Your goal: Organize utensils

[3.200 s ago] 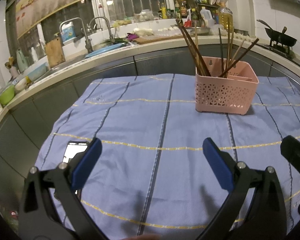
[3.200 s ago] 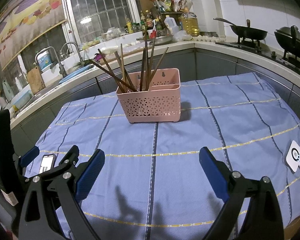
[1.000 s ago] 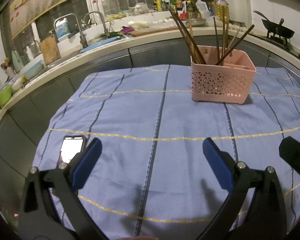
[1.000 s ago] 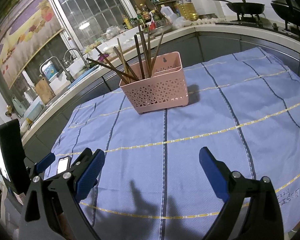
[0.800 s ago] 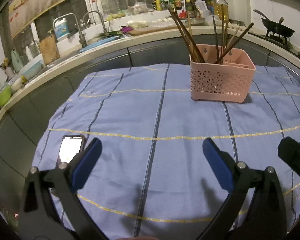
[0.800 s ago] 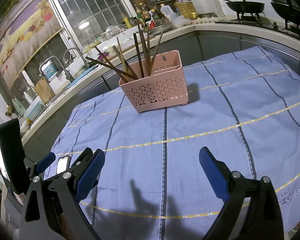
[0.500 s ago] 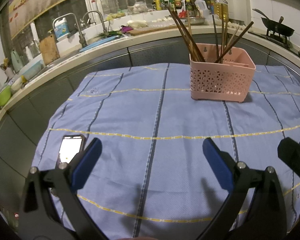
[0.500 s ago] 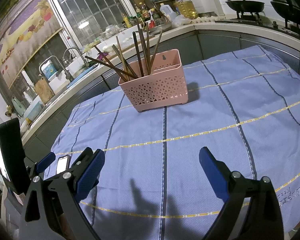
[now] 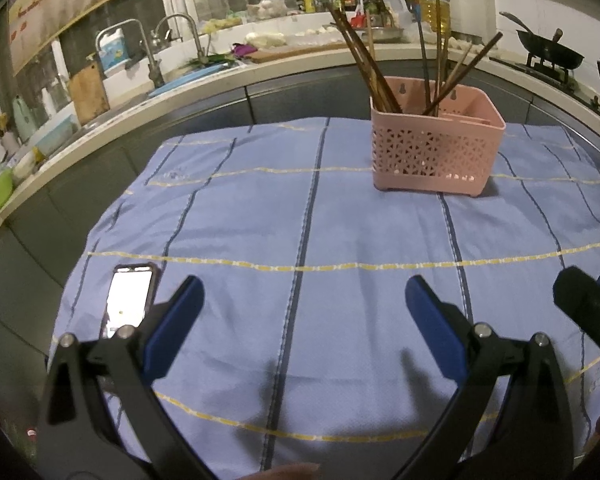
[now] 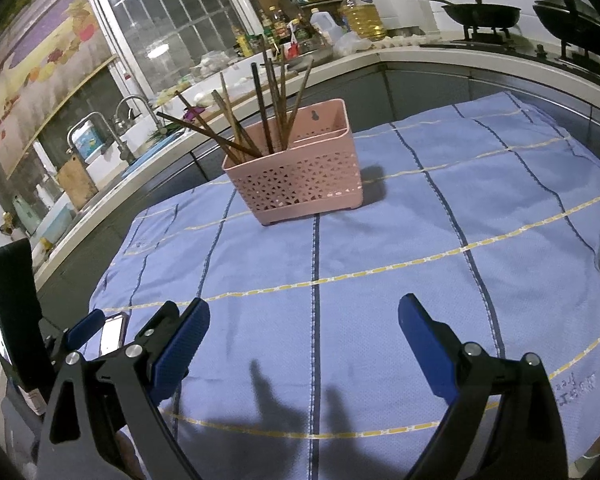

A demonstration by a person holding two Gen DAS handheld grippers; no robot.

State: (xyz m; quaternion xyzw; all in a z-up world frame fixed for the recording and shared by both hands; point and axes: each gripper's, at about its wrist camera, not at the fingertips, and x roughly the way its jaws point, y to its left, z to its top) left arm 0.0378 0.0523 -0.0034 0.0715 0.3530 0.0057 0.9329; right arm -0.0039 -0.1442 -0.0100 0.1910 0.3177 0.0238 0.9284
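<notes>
Left gripper (image 9: 302,308) wide open, right gripper (image 10: 303,330) likewise, empty

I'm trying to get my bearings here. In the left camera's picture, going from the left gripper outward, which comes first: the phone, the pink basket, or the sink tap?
1. Phone: beside the left gripper, on the cloth's left edge.
2. Pink basket: far side of the cloth, to the right.
3. Sink tap: on the counter behind, upper left.

No text can be read for certain. Dark embroidered characters sit on the blue cloth (image 10: 380,260) near its right corner, too blurred to make out, and bottle (image 10: 362,10) labels are too small.
</notes>
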